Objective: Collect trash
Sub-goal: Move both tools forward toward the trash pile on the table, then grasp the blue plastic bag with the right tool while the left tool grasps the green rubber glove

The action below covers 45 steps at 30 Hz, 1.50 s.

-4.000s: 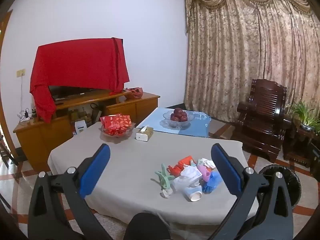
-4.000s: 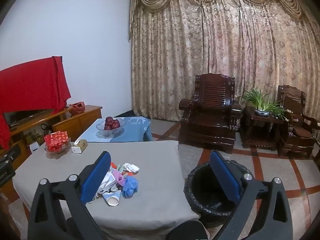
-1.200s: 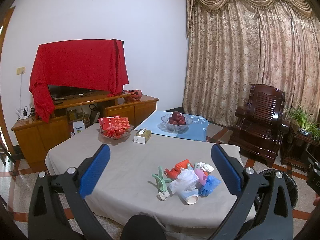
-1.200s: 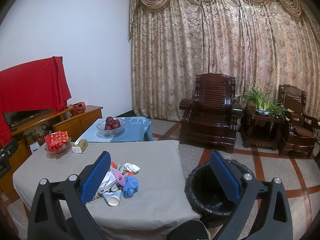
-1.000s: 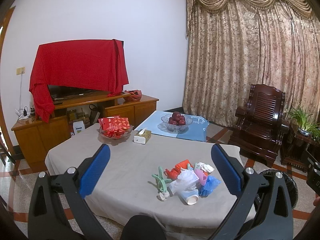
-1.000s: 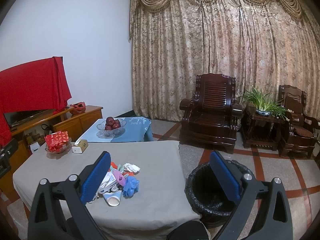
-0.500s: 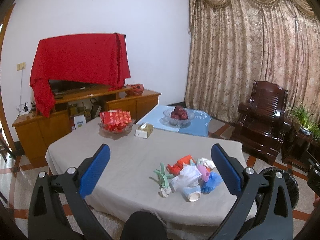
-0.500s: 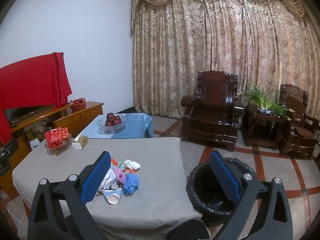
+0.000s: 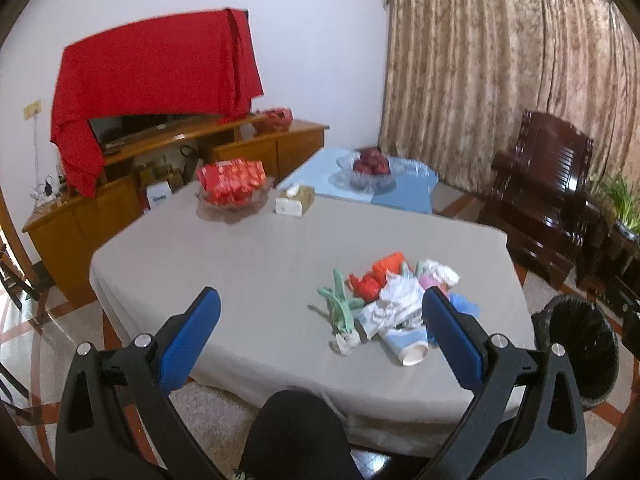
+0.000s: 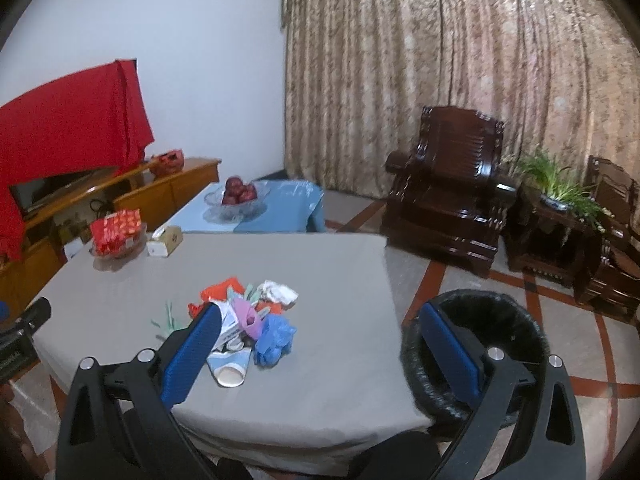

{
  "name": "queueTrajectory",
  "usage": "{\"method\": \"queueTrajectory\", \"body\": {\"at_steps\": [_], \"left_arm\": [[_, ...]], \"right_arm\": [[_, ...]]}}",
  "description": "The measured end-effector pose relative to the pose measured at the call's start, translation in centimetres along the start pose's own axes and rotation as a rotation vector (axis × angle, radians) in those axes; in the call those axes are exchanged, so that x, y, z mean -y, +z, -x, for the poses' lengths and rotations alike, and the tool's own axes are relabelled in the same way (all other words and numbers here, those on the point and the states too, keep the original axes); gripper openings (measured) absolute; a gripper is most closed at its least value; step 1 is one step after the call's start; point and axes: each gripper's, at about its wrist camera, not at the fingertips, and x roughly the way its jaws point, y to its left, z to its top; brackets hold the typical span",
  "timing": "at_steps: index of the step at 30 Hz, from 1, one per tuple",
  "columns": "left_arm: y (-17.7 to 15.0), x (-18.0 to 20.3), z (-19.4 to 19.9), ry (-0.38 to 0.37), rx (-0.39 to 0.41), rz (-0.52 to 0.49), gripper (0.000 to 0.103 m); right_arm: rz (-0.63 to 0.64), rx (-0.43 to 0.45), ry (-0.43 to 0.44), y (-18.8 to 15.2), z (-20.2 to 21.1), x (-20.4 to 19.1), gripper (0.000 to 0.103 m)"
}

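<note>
While both grippers, left & right, hang wide open w/ nothing held, trash pile sits near table right edge. Paper cup lies on its side, mouth toward front edge; rest's too jumbled to ID.

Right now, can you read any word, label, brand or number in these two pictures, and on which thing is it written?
None can be read.
Red packets in the glass bowl: gold print, too blurred.
Tissue box: markings too small.
White box in the cabinet: blue label, unreadable.
Paper cup in the trash pile: no legible text.

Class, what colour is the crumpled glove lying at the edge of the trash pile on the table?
Blue. The glove shows best in the right wrist view.
</note>
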Motion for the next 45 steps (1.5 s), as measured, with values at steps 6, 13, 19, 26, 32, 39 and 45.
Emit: {"method": "queueTrajectory", "body": {"at_steps": [6,13,19,26,32,39,45], "left_arm": [[-1.7,0.0,-4.9,-0.027,-0.09,-0.009,0.098],[-3.2,0.4,-9.8,-0.043,-0.173,-0.012,0.098],[-4.1,1.0,-12.8,-0.059,-0.183,-0.001,0.098],[-5.3,1.6,-17.0,-0.082,-0.236,0.008,0.098],[-5.9,1.7,-20.2,-0.07,-0.267,0.007,0.098],[-6.8,2.1,-23.8,-0.046,-0.327,-0.008,0.098],[-7.8,2.3,-26.2,-0.032,-0.377,-0.026,0.098]], "right_arm": [[0.012,-0.09,0.042,-0.9,-4.6,-1.2,0.097],[0.014,-0.186,0.082,-2.5,-9.9,-2.1,0.094],[0.012,-0.256,0.115,-3.7,-14.0,-2.9,0.086],[0.046,-0.315,0.142,-5.4,-19.5,-4.4,0.075],[0.039,-0.354,0.14,-6.4,-23.5,-4.9,0.073],[0.042,-0.402,0.143,-7.2,-27.1,-5.4,0.069],[0.043,-0.461,0.163,-8.3,-29.3,-5.8,0.049]]}}
